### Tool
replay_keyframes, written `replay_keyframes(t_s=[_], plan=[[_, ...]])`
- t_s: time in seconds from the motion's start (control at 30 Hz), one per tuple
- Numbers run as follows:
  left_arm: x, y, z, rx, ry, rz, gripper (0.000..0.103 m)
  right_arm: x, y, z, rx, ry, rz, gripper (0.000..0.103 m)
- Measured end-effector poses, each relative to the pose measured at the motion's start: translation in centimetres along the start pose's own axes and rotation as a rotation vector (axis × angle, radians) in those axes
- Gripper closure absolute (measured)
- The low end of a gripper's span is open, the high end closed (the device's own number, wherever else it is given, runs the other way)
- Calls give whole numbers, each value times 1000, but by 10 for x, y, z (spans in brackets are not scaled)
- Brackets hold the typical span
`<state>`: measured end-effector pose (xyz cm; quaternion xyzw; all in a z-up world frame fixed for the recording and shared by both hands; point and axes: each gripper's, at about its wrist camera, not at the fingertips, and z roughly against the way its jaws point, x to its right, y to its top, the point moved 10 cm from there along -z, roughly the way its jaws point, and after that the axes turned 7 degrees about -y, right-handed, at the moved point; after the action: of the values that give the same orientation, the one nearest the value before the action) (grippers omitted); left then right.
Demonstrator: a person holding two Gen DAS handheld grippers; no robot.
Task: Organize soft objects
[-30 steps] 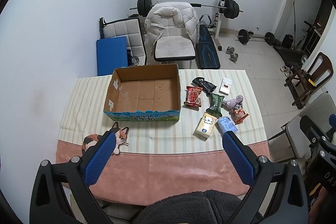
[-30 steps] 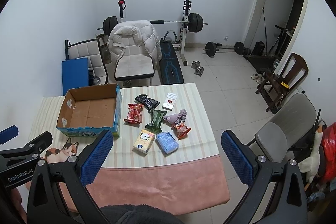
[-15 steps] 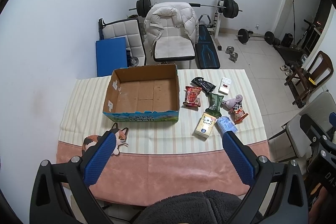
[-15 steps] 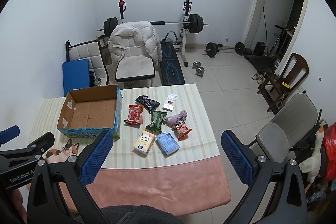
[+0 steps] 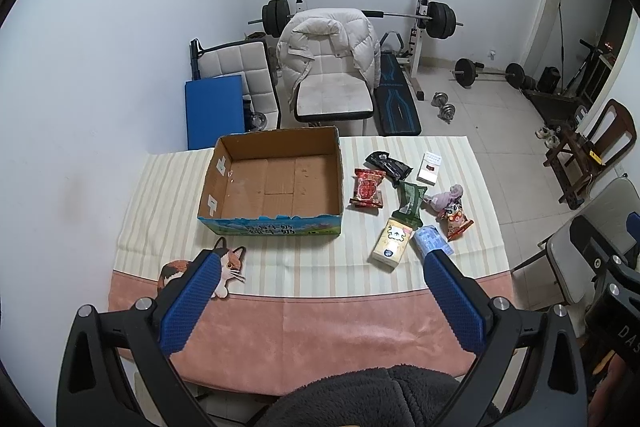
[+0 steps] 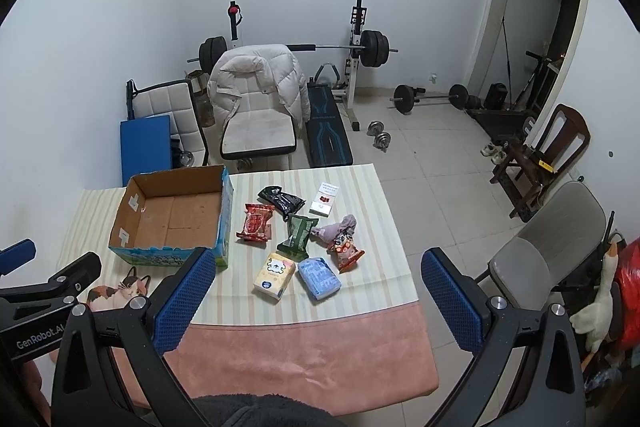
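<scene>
Both grippers hover above the near edge of the bench (image 5: pixel 320 327), tilted down toward it, holding nothing. The left gripper (image 5: pixel 320 291) has its blue fingers (image 5: pixel 188 303) spread wide over the near left corner, beside a cat-shaped mat (image 5: pixel 200 269). Toward the far left corner sits an open cardboard box (image 5: pixel 276 187), nothing visible inside it. Right of it, toward the right edge, lie the soft packets: red (image 6: pixel 256 223), black (image 6: pixel 282 201), green (image 6: pixel 298 235), yellow tissue pack (image 6: pixel 274 277), blue pack (image 6: pixel 318 277). The right gripper (image 6: pixel 320 291) is likewise wide open, its fingers (image 6: pixel 450 301) apart.
</scene>
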<state>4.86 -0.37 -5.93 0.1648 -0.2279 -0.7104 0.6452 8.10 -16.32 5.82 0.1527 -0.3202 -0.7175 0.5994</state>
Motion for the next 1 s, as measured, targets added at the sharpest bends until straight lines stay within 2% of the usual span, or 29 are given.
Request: replay_keyframes(t_s=[1.0], plan=[[0, 4, 0, 23, 10, 9, 0, -6, -3, -6, 11, 15, -1, 0]])
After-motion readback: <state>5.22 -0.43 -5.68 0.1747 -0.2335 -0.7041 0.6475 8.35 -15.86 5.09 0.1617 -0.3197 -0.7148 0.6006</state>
